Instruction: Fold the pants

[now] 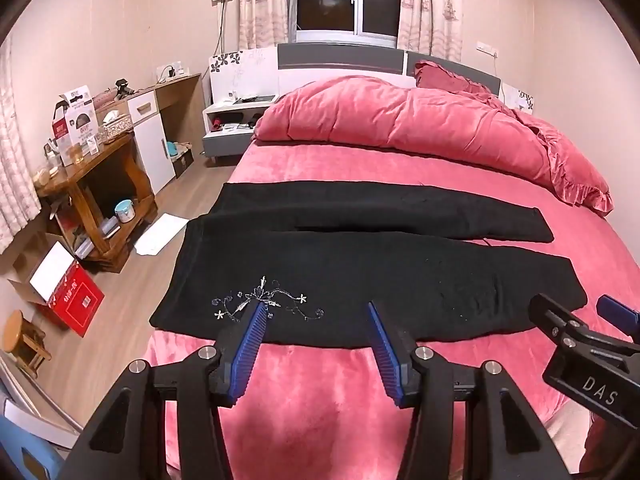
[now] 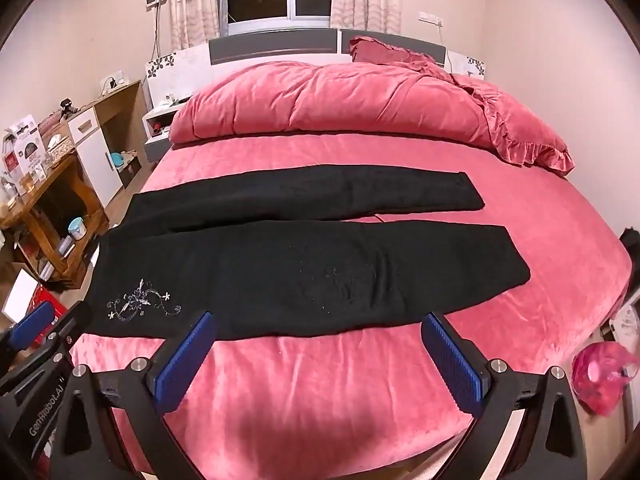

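Observation:
Black pants (image 1: 360, 272) lie flat across the pink bed (image 1: 320, 408), waist at the left, the two legs spread apart and running right. White flower embroidery (image 1: 264, 304) marks the near hip. My left gripper (image 1: 316, 306) hovers open over the near edge by the embroidery, with nothing between its blue pads. In the right wrist view the pants (image 2: 280, 264) fill the middle, and my right gripper (image 2: 318, 316) stands wide open just short of the near leg's edge. Each gripper shows in the other's view: the right gripper (image 1: 576, 320) and the left gripper (image 2: 60, 316).
A bunched pink duvet (image 1: 400, 120) and a pillow lie at the head of the bed. A cluttered wooden side table (image 1: 92, 184), a red box (image 1: 76, 296) and a stool (image 1: 20, 340) stand on the floor at the left. A pink bag (image 2: 600, 376) lies at the right.

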`<control>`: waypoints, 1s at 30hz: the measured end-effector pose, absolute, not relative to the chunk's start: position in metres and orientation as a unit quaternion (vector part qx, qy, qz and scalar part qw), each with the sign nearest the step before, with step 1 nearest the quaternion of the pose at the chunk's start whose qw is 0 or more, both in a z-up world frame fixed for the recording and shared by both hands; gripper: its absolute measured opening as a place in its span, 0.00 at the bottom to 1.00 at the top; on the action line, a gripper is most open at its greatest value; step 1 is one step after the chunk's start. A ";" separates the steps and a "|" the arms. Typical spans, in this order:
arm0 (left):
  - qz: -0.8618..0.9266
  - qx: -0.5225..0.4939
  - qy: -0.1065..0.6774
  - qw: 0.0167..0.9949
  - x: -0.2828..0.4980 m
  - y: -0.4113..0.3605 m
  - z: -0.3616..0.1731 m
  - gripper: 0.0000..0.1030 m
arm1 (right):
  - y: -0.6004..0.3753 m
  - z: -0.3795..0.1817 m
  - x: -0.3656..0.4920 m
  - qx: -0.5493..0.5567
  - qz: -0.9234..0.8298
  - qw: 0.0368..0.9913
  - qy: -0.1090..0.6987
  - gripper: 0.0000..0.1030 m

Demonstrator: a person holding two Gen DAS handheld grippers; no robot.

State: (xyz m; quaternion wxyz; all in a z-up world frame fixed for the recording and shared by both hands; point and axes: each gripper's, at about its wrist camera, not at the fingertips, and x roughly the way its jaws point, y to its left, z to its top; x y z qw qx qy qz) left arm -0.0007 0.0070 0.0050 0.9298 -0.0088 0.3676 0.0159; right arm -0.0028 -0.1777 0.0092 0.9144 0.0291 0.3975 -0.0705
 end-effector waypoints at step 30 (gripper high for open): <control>0.018 -0.008 0.380 0.925 0.003 0.010 -0.006 0.51 | -0.178 0.011 -0.001 0.026 -0.065 0.915 0.397 1.00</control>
